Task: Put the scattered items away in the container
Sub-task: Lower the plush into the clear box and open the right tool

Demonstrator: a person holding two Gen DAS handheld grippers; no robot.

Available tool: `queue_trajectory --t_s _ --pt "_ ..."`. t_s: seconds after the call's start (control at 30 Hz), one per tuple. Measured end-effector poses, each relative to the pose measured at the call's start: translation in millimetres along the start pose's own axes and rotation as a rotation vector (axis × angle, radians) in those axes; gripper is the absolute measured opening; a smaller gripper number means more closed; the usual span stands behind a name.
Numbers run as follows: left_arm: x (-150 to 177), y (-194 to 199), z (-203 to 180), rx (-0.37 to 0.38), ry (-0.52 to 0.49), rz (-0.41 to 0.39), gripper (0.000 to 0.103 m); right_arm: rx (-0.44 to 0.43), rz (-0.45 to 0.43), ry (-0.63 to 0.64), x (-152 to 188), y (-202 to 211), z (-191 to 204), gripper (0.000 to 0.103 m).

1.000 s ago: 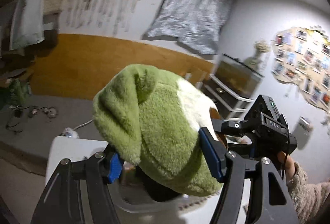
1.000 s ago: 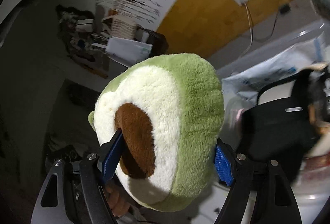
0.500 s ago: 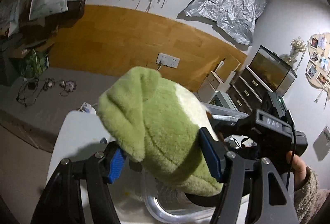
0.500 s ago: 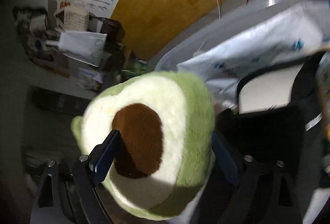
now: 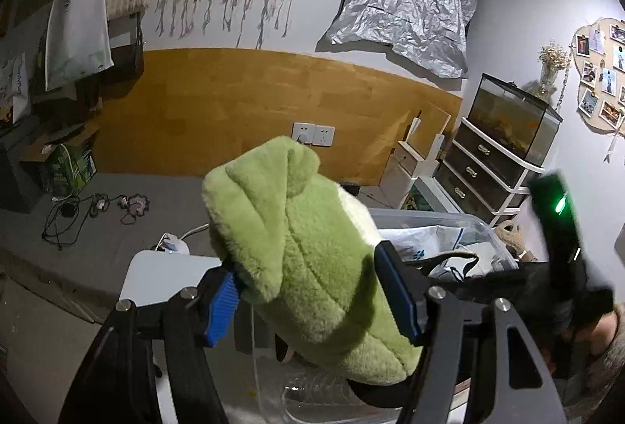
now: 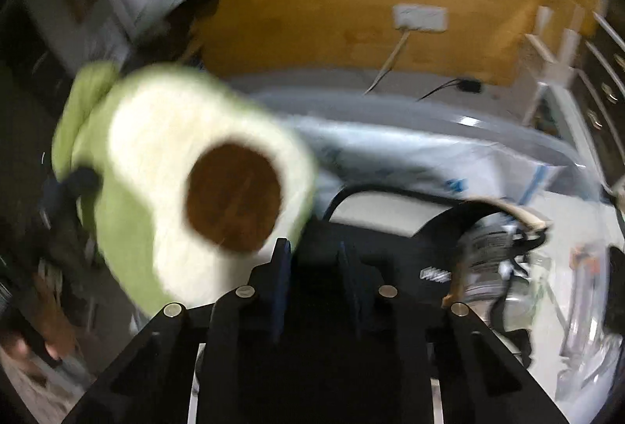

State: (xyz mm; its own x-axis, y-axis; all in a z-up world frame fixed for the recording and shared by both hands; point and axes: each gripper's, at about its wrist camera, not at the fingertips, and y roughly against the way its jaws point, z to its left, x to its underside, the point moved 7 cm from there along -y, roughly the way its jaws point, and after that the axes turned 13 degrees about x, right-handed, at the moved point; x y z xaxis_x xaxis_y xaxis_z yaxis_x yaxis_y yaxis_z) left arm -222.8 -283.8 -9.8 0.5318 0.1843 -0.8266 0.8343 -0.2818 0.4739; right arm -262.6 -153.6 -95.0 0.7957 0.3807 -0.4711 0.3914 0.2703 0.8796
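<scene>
My right wrist view is smeared all over: the avocado plush (image 6: 175,182) has soft, streaked edges, and the things in the clear container (image 6: 586,307) at the right run together, so I cannot name them. From my left wrist, the plush (image 5: 304,268) hides most of the container's (image 5: 449,219) inside and the dark thing under it. My right gripper (image 5: 554,228) there is a blur, cut off at the frame's edge, jaws out of sight

Room dim, corners vignetted black by fisheye. Left wrist view sharp; right wrist view heavily motion-blurred throughout.
</scene>
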Motion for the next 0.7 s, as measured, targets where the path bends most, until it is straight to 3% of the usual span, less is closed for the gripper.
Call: queue_trajectory --t_s 0.2,0.33,0.4,0.43,0.6,0.7 --pt "-4 3 -12 0.02 -0.042 -0.001 0.065 -0.029 0.086 0.099 9 -31 41 0.023" --pt "13 -12 -10 -0.027 -0.057 0.072 0.065 -0.031 0.129 0.052 11 -46 32 0.023" --pt "26 -23 -5 -0.032 -0.036 0.12 0.054 -0.049 0.132 0.023 10 -44 25 0.023" --pt "32 -26 -3 -0.023 -0.023 0.135 0.054 -0.057 0.131 0.013 10 -41 20 0.023" --pt "48 -35 -6 0.001 -0.012 0.169 0.054 0.028 0.035 -0.01 -1 -6 -14 0.023" --pt "56 -39 -8 0.016 -0.006 0.183 0.049 -0.022 -0.103 -0.102 -26 28 -33 0.023"
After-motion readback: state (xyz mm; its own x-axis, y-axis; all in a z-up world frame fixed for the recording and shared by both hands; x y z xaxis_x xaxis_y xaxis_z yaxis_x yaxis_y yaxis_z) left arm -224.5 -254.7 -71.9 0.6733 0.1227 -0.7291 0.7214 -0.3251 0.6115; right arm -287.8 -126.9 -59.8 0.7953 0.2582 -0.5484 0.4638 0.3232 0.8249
